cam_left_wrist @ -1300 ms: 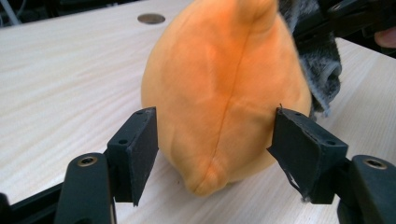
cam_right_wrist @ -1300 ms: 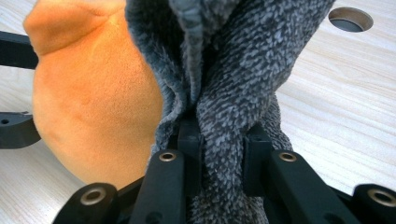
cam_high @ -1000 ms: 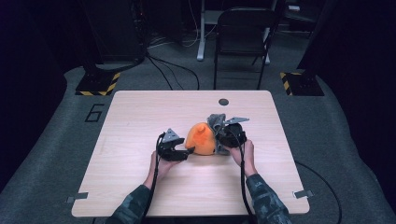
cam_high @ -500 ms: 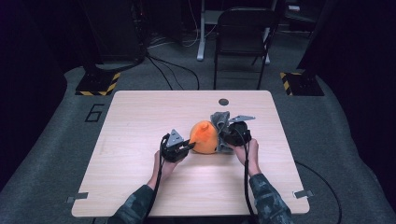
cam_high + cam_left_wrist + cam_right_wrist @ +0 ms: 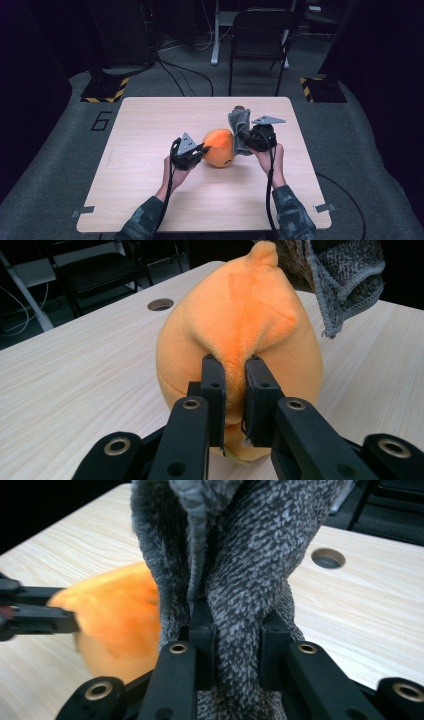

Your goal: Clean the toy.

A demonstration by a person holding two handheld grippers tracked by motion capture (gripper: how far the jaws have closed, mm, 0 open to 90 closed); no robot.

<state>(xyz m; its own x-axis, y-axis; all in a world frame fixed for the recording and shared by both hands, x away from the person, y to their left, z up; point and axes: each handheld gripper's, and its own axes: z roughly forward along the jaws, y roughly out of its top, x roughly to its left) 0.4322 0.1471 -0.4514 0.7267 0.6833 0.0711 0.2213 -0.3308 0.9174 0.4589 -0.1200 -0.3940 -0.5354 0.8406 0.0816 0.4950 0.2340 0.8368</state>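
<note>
Your left gripper has just been closing and now pinches a fold of the orange plush toy, which sits mid-tabletop between your hands. Your right gripper is clenched on the grey knitted cloth, which touches the toy's right side.

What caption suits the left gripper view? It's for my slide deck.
Left tongs pinch a fold of the orange plush toy above the wooden table.

Numeral "6" on grey floor
</note>
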